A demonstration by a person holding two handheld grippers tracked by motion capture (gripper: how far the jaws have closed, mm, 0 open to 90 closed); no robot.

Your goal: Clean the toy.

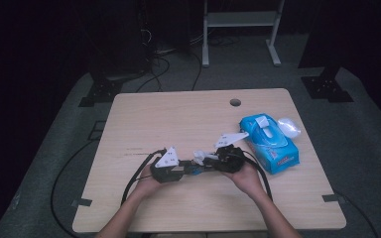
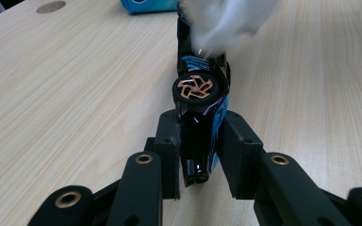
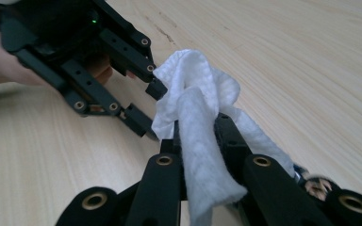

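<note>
Glossy black toy car [image 2: 199, 117] — blue stripes, copper-spoked wheel — under white wipe [image 3: 195, 117]

Left tongs [image 2: 200, 155] and right tongs [image 3: 200, 141] both clamped, tips nearly meeting mid-table.

Counter [image 1: 178, 114]: it carries all the things.
Toy car [image 2: 200, 101]: near the front middle of the counter, between the two grippers.
Left gripper [image 1: 171, 168]: left of the toy car.
Right gripper [image 1: 223, 157]: right of the toy car.
Wipe [image 3: 195, 113]: on the toy car, between the grippers.
Wipes pack [image 1: 269, 143]: on the counter, just right of the right gripper.
Round hole [image 1: 235, 102]: in the counter, behind the wipes pack.
</note>
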